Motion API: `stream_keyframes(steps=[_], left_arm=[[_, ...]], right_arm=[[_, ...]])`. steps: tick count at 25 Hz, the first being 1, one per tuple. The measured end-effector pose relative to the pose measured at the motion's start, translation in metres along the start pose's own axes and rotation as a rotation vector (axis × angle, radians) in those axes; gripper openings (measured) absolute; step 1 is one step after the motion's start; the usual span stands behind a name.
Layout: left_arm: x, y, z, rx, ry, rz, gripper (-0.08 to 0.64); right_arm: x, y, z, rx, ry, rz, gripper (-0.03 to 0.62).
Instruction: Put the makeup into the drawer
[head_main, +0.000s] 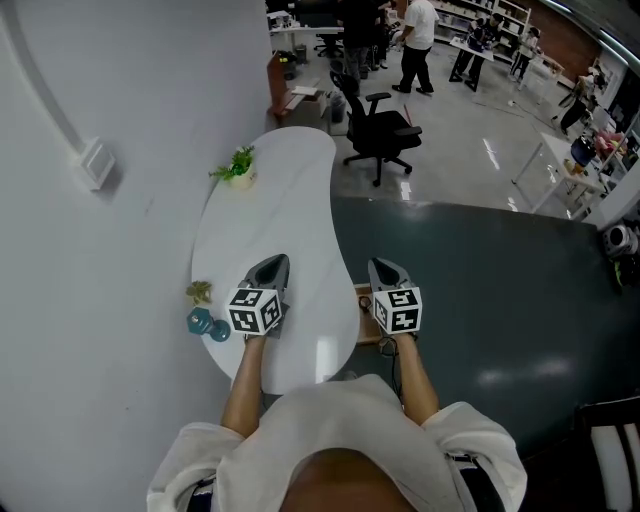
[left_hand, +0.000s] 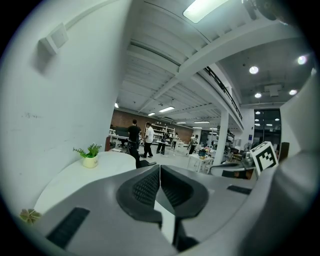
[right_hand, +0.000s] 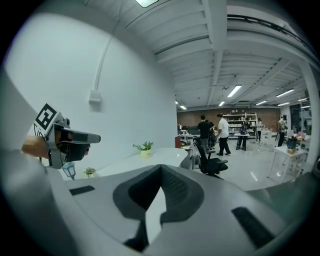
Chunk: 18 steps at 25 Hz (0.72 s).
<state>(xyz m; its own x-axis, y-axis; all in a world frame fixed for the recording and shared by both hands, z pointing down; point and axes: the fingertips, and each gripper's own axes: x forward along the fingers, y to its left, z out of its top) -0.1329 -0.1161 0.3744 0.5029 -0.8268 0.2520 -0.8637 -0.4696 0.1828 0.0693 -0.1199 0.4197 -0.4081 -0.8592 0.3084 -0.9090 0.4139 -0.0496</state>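
Head view: at lower centre the grey left gripper (head_main: 270, 266) hangs over the near end of a white kidney-shaped table (head_main: 280, 190), and the grey right gripper (head_main: 384, 268) hangs just past the table's right edge, above a light wooden box (head_main: 364, 326), perhaps the drawer; the makeup cannot be made out. Left gripper view: jaws pressed together, empty. Right gripper view: jaws likewise closed on nothing

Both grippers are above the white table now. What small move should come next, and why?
Probably lower the right gripper toward the wooden piece at the table edge, perhaps the drawer. Both it and the left gripper are shut on nothing, and I cannot make out any makeup.
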Motion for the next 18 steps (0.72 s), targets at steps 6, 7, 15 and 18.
stream_keyframes(steps=[6, 7, 15, 18], left_arm=[[-0.001, -0.0019, -0.0015, -0.004, -0.001, -0.003, 0.012], [-0.0006, -0.0025, -0.0016, -0.004, -0.001, -0.004, 0.012], [0.0009, -0.0052, -0.0027, -0.005, 0.002, -0.005, 0.012], [0.0017, -0.0051, -0.0025, -0.003, 0.004, -0.006, 0.012]], right_arm=[[-0.0033, 0.0, -0.0046, 0.0, 0.006, -0.002, -0.005], [-0.0034, -0.0007, -0.0047, 0.0, 0.007, -0.003, -0.004], [-0.0041, -0.0031, -0.0057, -0.009, 0.019, -0.003, -0.004], [-0.003, -0.0034, -0.0062, -0.01, 0.023, -0.001, -0.004]])
